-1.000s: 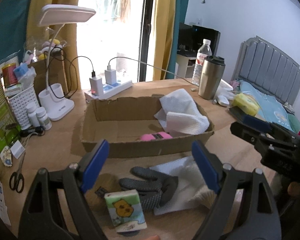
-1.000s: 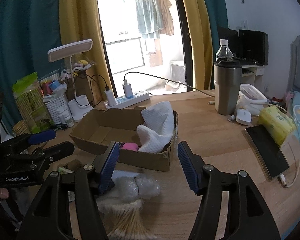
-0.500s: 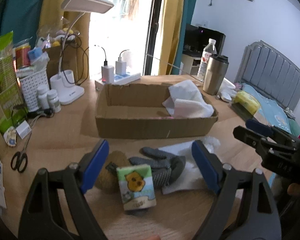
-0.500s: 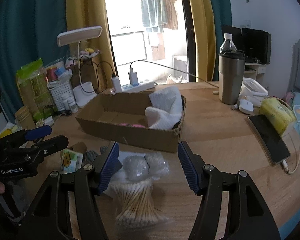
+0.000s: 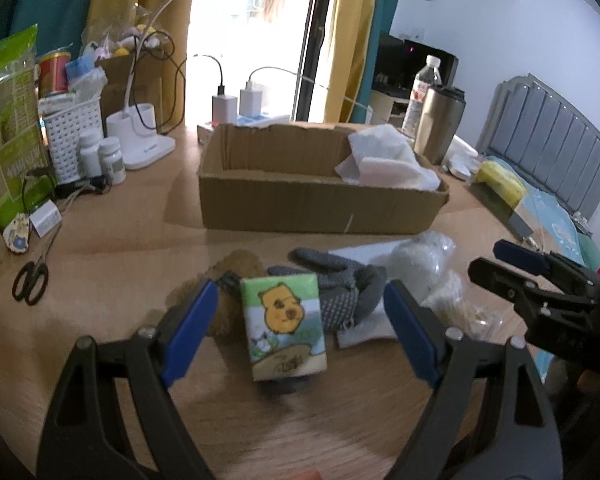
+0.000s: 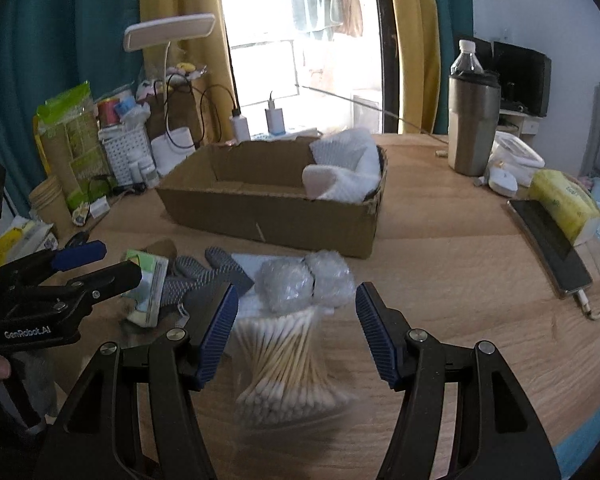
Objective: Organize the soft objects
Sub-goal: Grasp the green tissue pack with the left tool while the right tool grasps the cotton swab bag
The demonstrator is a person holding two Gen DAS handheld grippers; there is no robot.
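Both grippers are angled down over a loose heap of small things on the wooden table [image 6: 440, 248], in the lower middle of each wrist view, just in front of the cardboard box [image 5: 320, 208] that looks meant to collect the soft items. The left gripper [image 5: 296, 332] has its jaws wide apart with nothing pressed between them; the tissue pack [image 5: 282, 326] printed with a yellow cartoon animal lies on the table framed by the two blue pads, which judging by that alignment makes it the likely target. A grey knitted glove [image 5: 336, 280] and a brown fuzzy item [image 5: 236, 268] lie touching behind the pack, partly on a white sheet. The right gripper [image 6: 296, 328] also has its jaws apart and empty, straddling a clear bag of cotton swabs [image 6: 284, 364] whose bunched plastic top sits between the pads toward the box. A white towel [image 6: 348, 172] already fills the right end of the box, hanging over its wall, so the left part of the box is free for more. Each jaw pair is spread wider than its target, probably so it can settle around the item before closing. Lamp, bottles and tumbler stand well apart at the upper edges.
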